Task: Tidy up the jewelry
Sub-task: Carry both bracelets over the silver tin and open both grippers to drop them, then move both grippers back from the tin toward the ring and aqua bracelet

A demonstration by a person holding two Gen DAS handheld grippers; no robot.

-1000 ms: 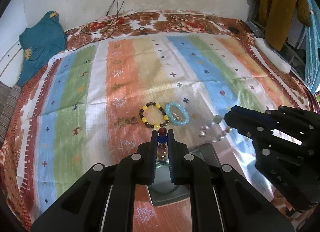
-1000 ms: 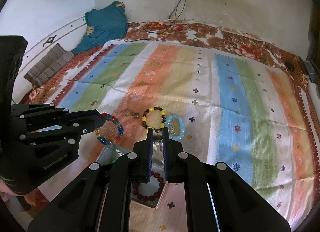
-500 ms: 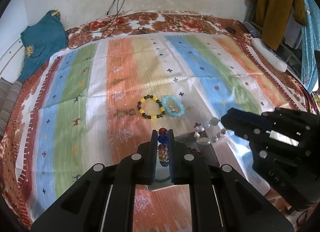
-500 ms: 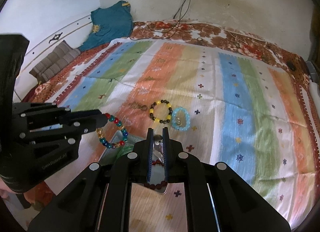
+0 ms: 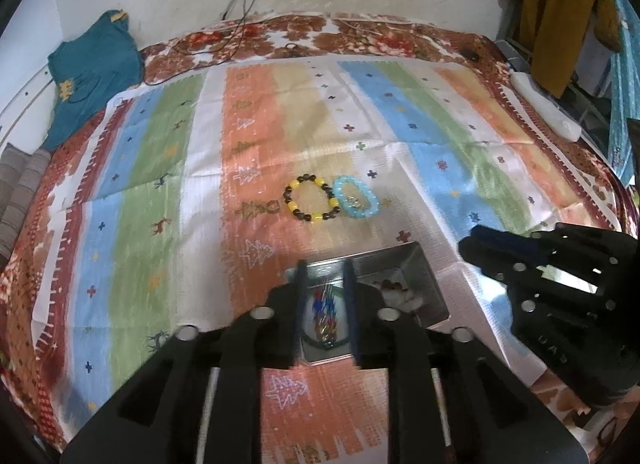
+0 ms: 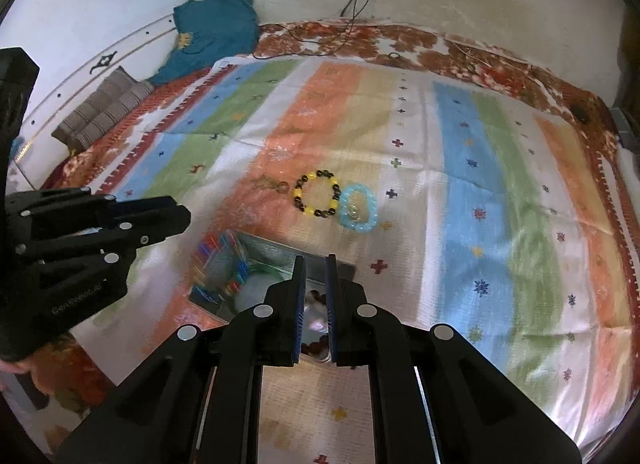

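Note:
A metal tray [image 5: 416,264] [image 6: 280,254] lies on the striped cloth below both grippers. A multicoloured bead bracelet [image 5: 324,316] [image 6: 220,264], blurred by motion, is in it under my open left gripper [image 5: 325,268]. A pale bead bracelet [image 5: 396,292] [image 6: 316,314] and a dark red one [image 6: 314,348] lie in the tray under my open right gripper [image 6: 316,262]. A yellow-and-black bracelet [image 5: 312,198] [image 6: 316,194] and a light blue bracelet [image 5: 356,196] [image 6: 358,210] lie side by side on the cloth beyond the tray. A small ring [image 5: 273,206] [image 6: 283,186] lies to their left.
The cloth covers a floral mattress [image 5: 360,32]. A teal garment [image 5: 92,72] and a striped cushion [image 6: 104,104] are at the far left. Cables [image 5: 236,24] run down the wall. A white object [image 5: 544,104] lies at the right edge.
Both grippers have opened and let go of their bracelets, which dropped into the tray. Both views have pulled up and back from the cloth.

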